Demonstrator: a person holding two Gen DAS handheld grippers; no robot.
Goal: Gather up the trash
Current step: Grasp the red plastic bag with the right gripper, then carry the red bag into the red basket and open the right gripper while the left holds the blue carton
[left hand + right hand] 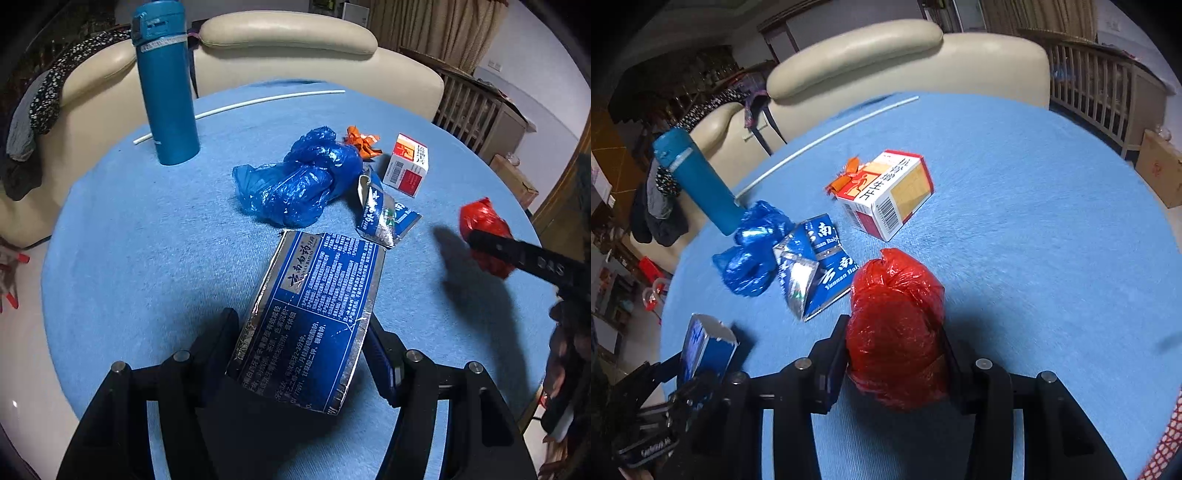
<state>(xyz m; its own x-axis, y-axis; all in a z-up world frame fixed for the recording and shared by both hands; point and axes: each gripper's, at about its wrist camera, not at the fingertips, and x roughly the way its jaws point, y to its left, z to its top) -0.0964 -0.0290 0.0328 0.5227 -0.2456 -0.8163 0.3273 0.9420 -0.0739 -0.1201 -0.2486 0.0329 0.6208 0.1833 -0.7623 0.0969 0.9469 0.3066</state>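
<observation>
A torn blue carton (314,317) is pinched by the left gripper (301,332), a red plastic wad (895,328) by the right gripper (894,354), both above the blue-clothed table (1034,258). One blue bag (295,184), one foil scrap (384,214), one medicine box (406,164), one orange wrapper (360,142) and one bottle (164,85) are counted there, a cream sofa (288,40) seen behind.

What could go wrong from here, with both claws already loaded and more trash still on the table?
1. The left claw pinches only the lower end of the torn blue foil-lined toothpaste carton; the flimsy carton could buckle or slip out.
2. The right claw squeezes the crumpled red plastic bag, which is slick and may squirm loose.
3. The tall teal metal flask stands upright near the crumpled blue plastic bag; a later reach there might topple it.
</observation>
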